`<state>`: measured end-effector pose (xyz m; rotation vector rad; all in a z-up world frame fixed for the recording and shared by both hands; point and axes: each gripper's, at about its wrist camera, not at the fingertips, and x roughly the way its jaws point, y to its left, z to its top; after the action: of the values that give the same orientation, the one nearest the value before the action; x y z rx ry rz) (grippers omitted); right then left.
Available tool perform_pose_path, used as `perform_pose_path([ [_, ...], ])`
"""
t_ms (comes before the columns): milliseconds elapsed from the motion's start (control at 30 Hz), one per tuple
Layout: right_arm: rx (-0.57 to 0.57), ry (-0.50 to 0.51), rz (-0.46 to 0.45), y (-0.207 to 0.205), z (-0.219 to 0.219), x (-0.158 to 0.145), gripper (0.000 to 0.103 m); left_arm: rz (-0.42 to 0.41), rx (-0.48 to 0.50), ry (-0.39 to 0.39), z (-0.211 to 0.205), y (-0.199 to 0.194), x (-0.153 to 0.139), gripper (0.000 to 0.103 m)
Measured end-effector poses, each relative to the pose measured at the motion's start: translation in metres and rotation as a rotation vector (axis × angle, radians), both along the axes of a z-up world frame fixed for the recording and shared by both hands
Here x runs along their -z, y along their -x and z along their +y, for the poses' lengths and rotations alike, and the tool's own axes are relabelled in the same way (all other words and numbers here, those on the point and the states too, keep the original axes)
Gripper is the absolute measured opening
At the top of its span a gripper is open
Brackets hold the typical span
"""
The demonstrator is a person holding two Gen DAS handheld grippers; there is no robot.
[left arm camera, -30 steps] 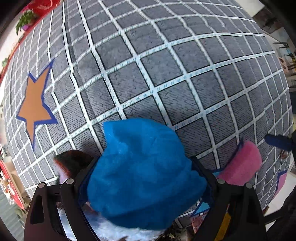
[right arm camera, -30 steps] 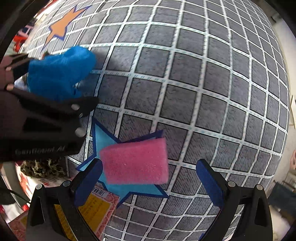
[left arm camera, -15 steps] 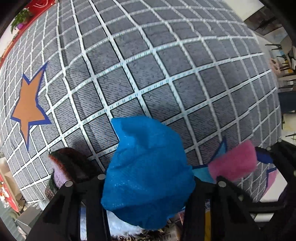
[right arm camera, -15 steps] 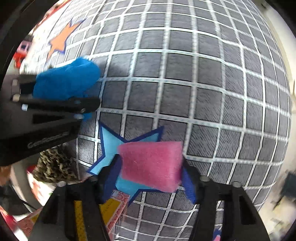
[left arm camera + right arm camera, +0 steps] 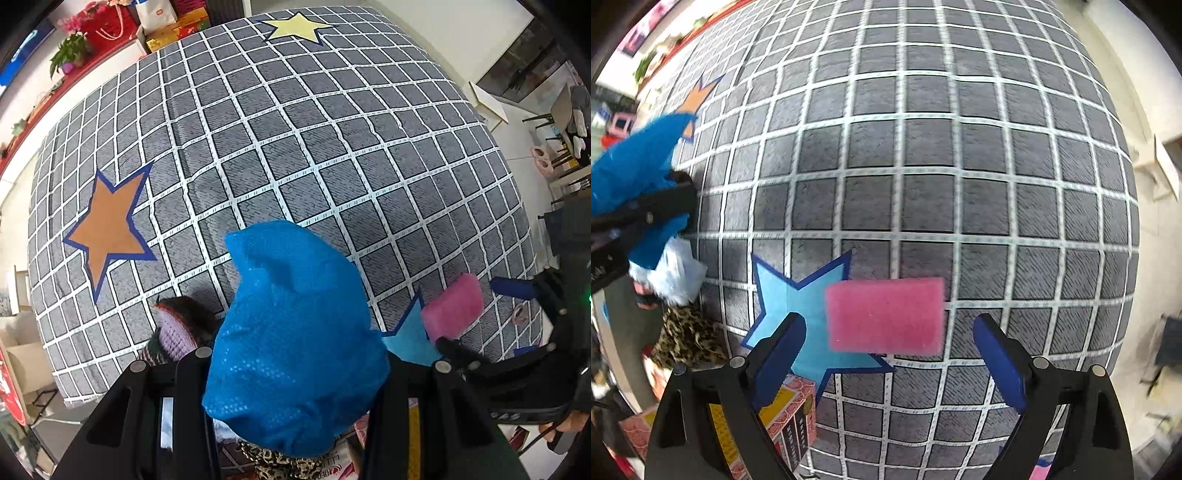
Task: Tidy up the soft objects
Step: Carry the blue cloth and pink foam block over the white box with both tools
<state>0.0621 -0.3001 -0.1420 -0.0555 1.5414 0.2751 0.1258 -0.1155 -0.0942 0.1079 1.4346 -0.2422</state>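
Blue cloth (image 5: 295,354) is clamped in the left gripper (image 5: 291,369) above the checked mat's (image 5: 332,147) near edge; the right gripper (image 5: 886,347) is spread around the pink sponge (image 5: 884,315)

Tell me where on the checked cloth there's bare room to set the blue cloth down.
The checked cloth lies bare between the orange star and the yellow star, and ahead of the blue cloth. It's crowded near the blue star: pink sponge, knit piece, leopard fabric, box.

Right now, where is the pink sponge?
In the right wrist view the pink sponge sits low and central between the open fingers of the right gripper, overlapping the light blue star on the checked cloth.
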Motion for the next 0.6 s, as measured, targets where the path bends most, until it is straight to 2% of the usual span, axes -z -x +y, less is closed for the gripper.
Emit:
perform_pose_path([
  [67,-0.048,0.031,-0.001,0.001,0.032,0.003,0.093,-0.006,-0.002,0.002,-0.001,-0.002,-0.001,0.045],
  [133,-0.087,0.082,0.001,0.002,0.042,0.012,0.093,-0.013,0.001,-0.002,-0.003,-0.005,-0.005,0.045],
  [233,-0.065,0.089,0.055,0.008,0.047,0.030,0.092,-0.030,0.013,-0.007,0.004,-0.002,-0.009,0.046],
  [267,-0.031,0.081,0.055,0.011,0.046,0.033,0.089,-0.037,0.017,-0.009,0.005,0.009,-0.014,0.045],
  [300,-0.019,0.085,0.041,0.017,0.046,0.033,0.075,-0.044,0.021,-0.014,0.002,0.010,-0.017,0.045],
  [333,-0.011,0.112,0.022,0.019,0.044,0.031,0.071,-0.052,0.023,-0.018,0.000,0.010,-0.020,0.045],
  [400,-0.003,0.077,0.035,0.023,0.041,0.032,0.071,-0.066,0.020,-0.021,-0.003,0.013,-0.025,0.046],
  [600,0.052,0.031,-0.037,0.019,0.012,-0.014,0.071,-0.120,0.001,-0.017,0.021,0.046,-0.047,0.045],
])
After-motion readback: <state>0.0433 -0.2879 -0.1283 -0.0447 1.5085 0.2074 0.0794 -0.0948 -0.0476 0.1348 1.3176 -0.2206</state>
